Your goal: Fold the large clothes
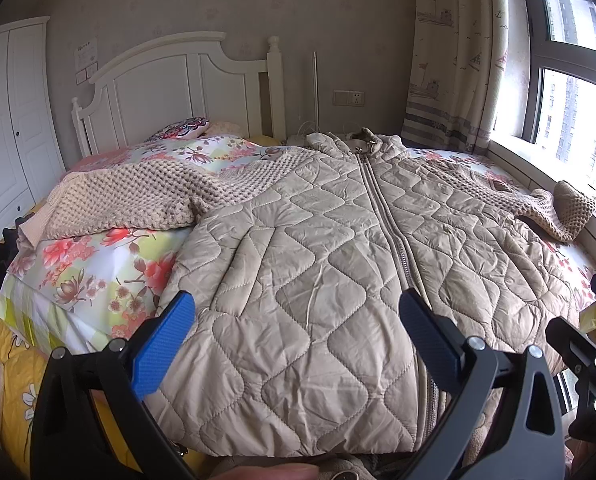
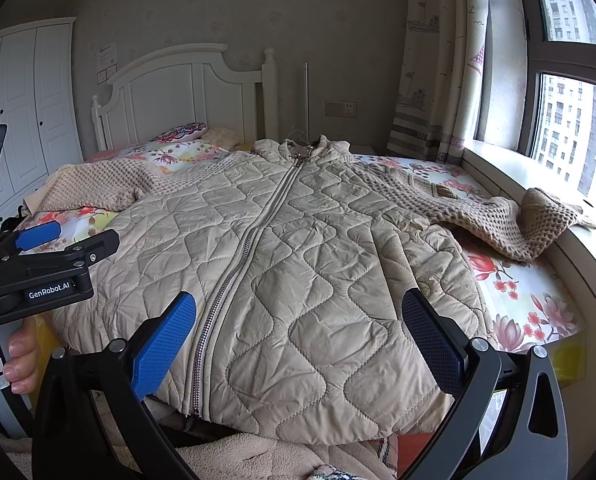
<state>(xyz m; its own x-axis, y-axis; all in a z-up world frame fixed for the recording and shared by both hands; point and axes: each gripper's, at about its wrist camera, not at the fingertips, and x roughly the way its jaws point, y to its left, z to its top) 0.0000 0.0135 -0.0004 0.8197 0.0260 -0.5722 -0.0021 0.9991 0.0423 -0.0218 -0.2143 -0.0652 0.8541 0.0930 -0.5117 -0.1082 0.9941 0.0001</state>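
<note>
A large beige quilted jacket lies flat, front up and zipped, on the bed; it also shows in the right wrist view. Its knitted left sleeve spreads out to the left and its knitted right sleeve reaches the windowsill. My left gripper is open and empty above the jacket's lower left hem. My right gripper is open and empty above the lower right hem. The left gripper also shows at the left of the right wrist view.
The bed carries a floral sheet and a patterned pillow near the white headboard. A windowsill and curtain run along the right. A white wardrobe stands at the left. A yellow blanket hangs at the bed's near left.
</note>
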